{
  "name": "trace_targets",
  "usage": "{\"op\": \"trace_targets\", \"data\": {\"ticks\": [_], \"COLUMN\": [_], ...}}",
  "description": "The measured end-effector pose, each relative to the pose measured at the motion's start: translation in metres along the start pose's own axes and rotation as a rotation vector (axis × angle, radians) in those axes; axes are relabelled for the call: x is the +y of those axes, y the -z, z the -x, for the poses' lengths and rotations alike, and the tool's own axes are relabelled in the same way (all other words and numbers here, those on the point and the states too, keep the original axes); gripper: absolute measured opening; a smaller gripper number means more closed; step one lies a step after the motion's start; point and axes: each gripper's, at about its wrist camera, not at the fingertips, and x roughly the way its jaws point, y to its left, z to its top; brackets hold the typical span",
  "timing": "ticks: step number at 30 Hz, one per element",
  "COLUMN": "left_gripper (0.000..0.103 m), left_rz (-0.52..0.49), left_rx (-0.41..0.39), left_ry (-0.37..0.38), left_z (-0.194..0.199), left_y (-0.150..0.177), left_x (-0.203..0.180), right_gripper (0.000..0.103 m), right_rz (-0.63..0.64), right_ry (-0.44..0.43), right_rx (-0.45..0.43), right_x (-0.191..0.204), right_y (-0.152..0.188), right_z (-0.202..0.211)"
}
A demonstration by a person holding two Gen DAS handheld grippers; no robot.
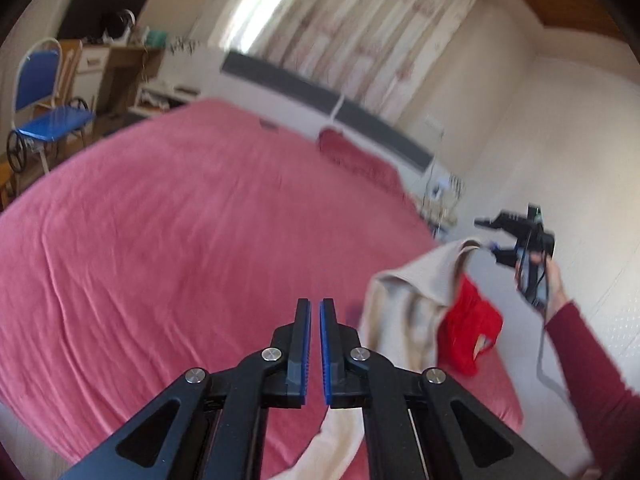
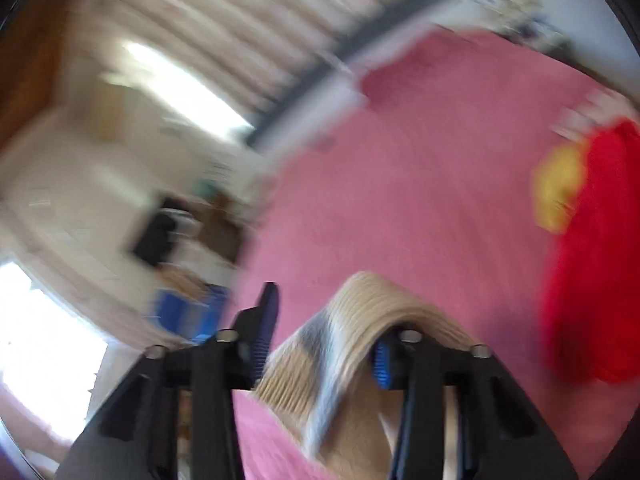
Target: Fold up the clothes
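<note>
A cream garment point(image 1: 404, 304) hangs lifted at the right side of a pink bed point(image 1: 180, 240); a corner of it trails below my left gripper point(image 1: 315, 308). The left jaws are nearly closed, with a thin gap and nothing seen between them. A red garment point(image 1: 468, 332) lies crumpled under the cream one. My right gripper point(image 1: 486, 236), held by a hand in a maroon sleeve, is open. In the blurred right wrist view the cream garment point(image 2: 360, 336) is draped over the right finger of the open right gripper point(image 2: 324, 320), with the red garment point(image 2: 592, 260) at the right.
A blue chair point(image 1: 44, 108) and a wooden desk with a dark monitor point(image 1: 100, 12) stand at the far left. A grey-and-white headboard point(image 1: 320, 108) and curtained window lie beyond the bed. A red pillow point(image 1: 356, 156) sits near the headboard. A white wall is at the right.
</note>
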Motion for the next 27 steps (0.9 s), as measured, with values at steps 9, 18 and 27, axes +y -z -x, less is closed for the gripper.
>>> {"op": "trace_targets", "data": {"ticks": [9,18,27], "left_gripper": [0.007,0.012,0.013], "left_rz": [0.003,0.035,-0.009], "left_rx": [0.275,0.367,0.376], "left_ry": [0.018,0.029,-0.001], "left_z": [-0.087,-0.095,-0.110], "left_y": [0.099,0.117,0.104], "left_x": [-0.013,-0.016,-0.006], "right_gripper": [0.061,0.061,0.061], "right_rz": [0.022,-0.013,-0.113], "right_ry": [-0.238,-0.091,-0.081], "right_rx": [0.430,0.567,0.575], "right_x": [-0.061,-0.085,-0.102], "right_y": [0.167,0.291,0.316], "right_z": [-0.060,-0.131,-0.161]}}
